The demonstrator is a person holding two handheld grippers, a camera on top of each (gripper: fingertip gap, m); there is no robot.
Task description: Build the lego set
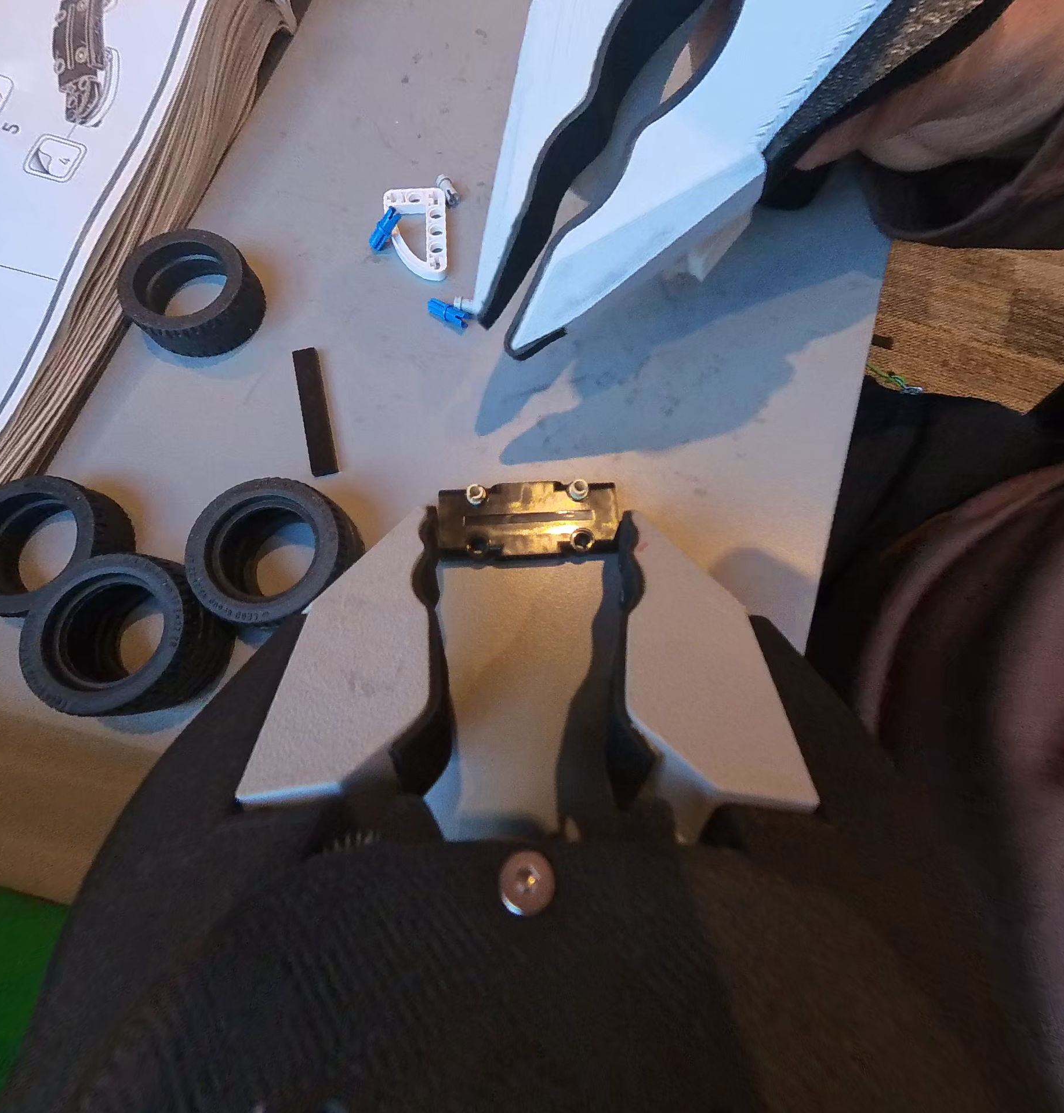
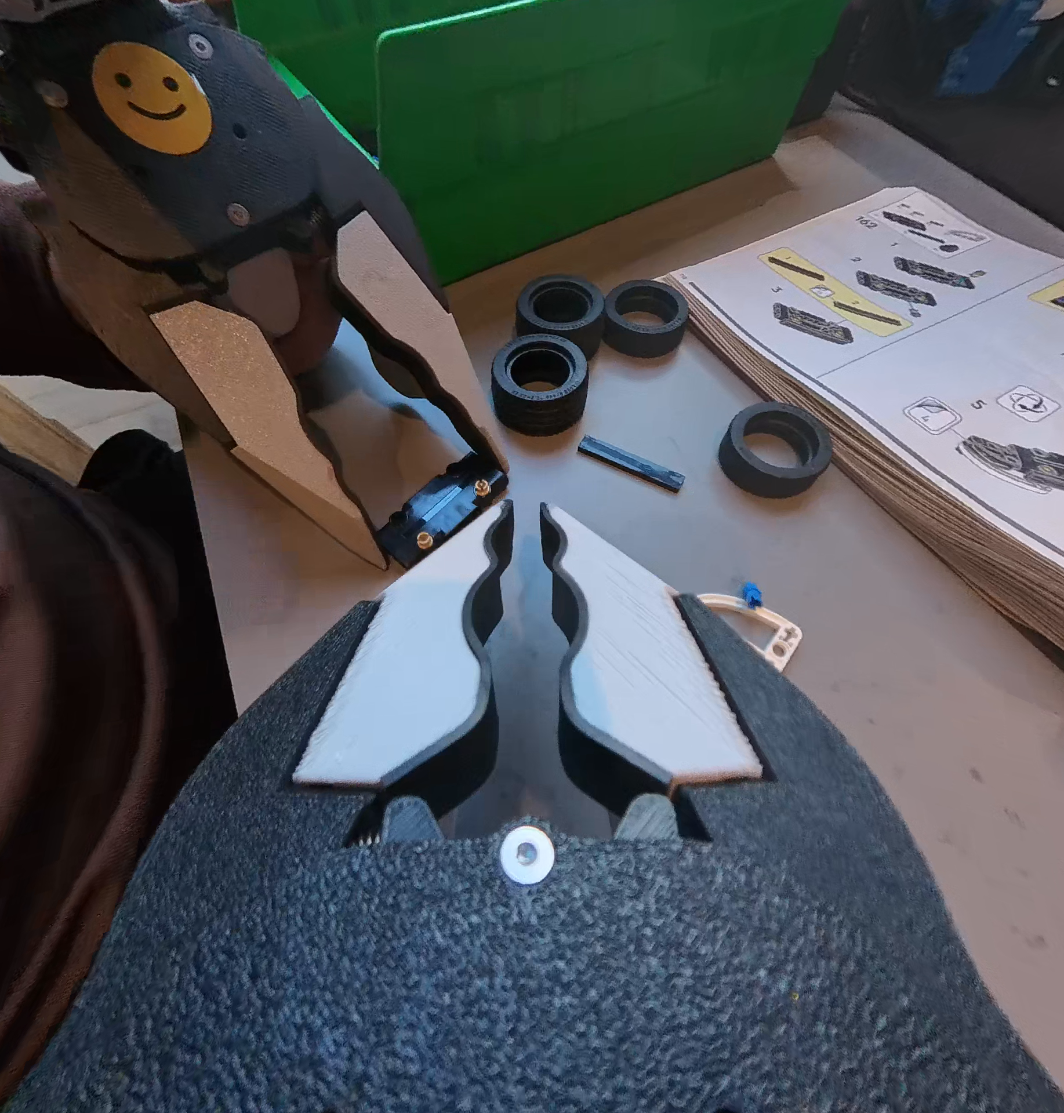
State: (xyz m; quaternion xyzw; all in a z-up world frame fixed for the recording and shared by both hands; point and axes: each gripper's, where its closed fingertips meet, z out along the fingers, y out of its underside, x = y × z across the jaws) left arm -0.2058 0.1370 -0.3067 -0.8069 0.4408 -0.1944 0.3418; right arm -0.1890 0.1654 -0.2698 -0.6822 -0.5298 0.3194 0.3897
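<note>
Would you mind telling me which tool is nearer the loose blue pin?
Right. The right tool has its tips just beside the loose blue pin; the left tool is farther back, clamping the black piece.

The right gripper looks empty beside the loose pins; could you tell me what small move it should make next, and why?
Probably lower the right gripper onto the blue pin by its tips and close. Its jaws stand slightly apart with nothing between them, while the left gripper already clamps the black block, which shows two empty holes. Whether that pin fits those holes cannot be told.
</note>
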